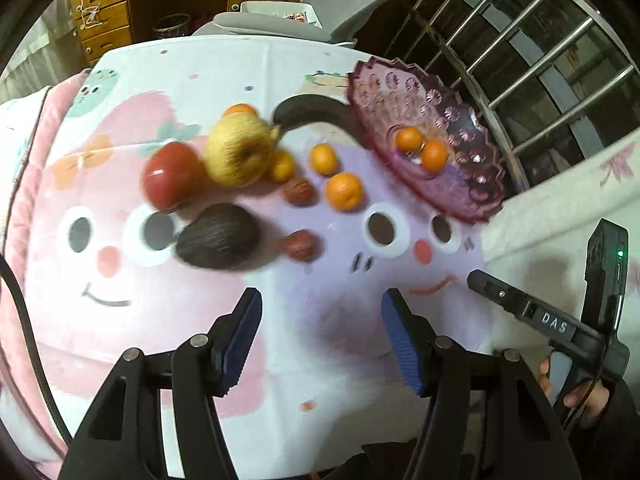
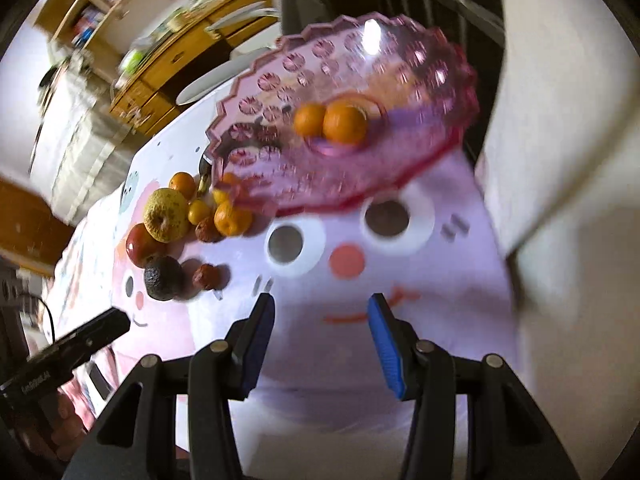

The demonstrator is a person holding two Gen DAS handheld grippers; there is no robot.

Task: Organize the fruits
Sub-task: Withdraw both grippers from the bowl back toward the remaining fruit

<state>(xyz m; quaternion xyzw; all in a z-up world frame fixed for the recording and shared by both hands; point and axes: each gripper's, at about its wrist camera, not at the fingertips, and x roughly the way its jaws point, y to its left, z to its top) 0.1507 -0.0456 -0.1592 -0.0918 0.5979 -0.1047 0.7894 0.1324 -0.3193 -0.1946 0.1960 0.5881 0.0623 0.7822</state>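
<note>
Both our claws gape empty: left gripper, right gripper. Beyond, loose on the tablecloth, lie tangerines, apples and an avocado; two tangerines already sit in the pink glass bowl. We judge tangerines light, soft-skinned, rollable: pinch gently across the middle.

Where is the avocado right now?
In the left wrist view, the dark avocado lies on the tablecloth, just below the red apple, left of a brown date.

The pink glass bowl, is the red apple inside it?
No, the pink glass bowl holds only two small oranges; the red apple sits on the tablecloth.
</note>
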